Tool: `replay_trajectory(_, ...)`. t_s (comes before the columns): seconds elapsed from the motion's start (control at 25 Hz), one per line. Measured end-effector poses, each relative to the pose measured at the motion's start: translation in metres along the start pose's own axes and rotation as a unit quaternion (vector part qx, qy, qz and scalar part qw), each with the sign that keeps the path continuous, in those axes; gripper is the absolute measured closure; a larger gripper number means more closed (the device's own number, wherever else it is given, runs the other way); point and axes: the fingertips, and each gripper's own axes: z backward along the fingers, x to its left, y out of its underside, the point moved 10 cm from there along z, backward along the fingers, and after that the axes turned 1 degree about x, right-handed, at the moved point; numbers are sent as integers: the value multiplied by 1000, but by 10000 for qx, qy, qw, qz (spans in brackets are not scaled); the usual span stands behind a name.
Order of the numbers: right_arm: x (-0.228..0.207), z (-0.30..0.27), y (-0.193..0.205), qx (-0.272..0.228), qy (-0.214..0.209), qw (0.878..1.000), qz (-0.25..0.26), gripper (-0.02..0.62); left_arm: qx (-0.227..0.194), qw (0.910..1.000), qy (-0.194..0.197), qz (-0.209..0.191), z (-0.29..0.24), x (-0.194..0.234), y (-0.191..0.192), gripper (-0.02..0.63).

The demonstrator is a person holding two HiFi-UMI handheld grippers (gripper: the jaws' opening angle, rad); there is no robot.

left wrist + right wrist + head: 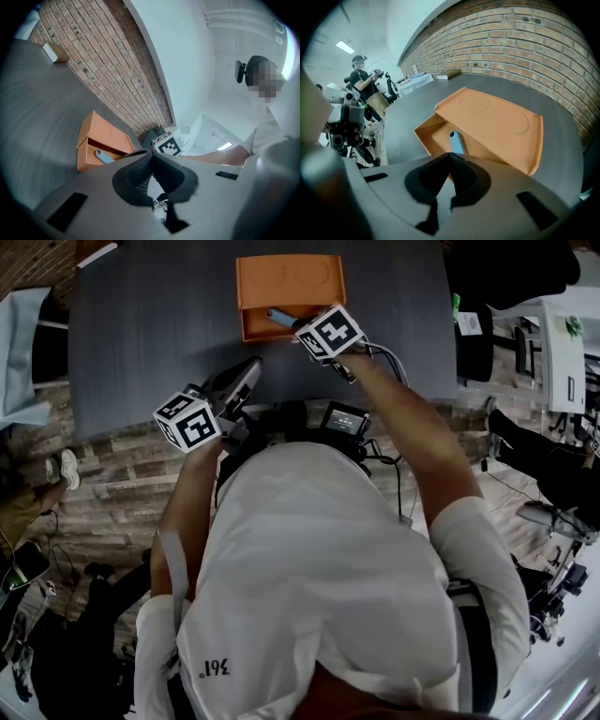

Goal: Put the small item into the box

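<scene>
An orange box (255, 331) stands open at the far side of the dark table (150, 324), its lid (291, 279) tilted back. A small light-blue item (278, 316) lies inside it, also visible in the right gripper view (455, 141) and the left gripper view (103, 156). My right gripper (298, 326) hovers at the box's front right corner, jaws shut (451, 153), with the item just beyond the tips. Its near end is hidden behind them. My left gripper (253, 364) hangs over the table's near edge, shut and empty (151, 150).
A small cardboard block (56, 52) lies far back on the table by the brick wall (525, 42). A person (363, 82) stands with equipment beyond the table's end. Chairs, cables and someone's shoes (64, 467) surround the table on the floor.
</scene>
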Motion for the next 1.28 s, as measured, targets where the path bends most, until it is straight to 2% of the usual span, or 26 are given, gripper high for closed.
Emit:
replay_trajectory(0.2, -8, 12, 0, -279, 237, 9991, -205, 583, 19, 10000, 60, -42, -1, 1, -3, 598)
replay_trajectory(0.44, -13, 33, 2, -920, 79, 9925, -797, 571, 14, 9998, 126, -140, -2, -3, -6, 598)
replay_trajectory(0.52, -13, 41, 1, -1143, 25, 9896, -874, 539, 0, 9998, 138, -144, -1, -5, -8, 598)
replay_trajectory(0.68, -8, 65, -2, -1605, 49, 9827, -924, 530, -85, 9996, 179, -184, 2, -13, -13, 598)
replay_trajectory(1.0, 20, 122, -7, -2870, 94, 9515, -1103, 523, -494, 9978, 322, -311, 15, -36, -34, 598)
replay_trajectory(1.12, 32, 138, -8, -3204, 57, 9409, -1098, 499, -569, 9969, 405, -369, 17, -43, -40, 598)
replay_trajectory(1.28, 44, 163, -2, -3568, -43, 9262, -1221, 497, -646, 9955, 514, -462, 19, -56, -48, 598)
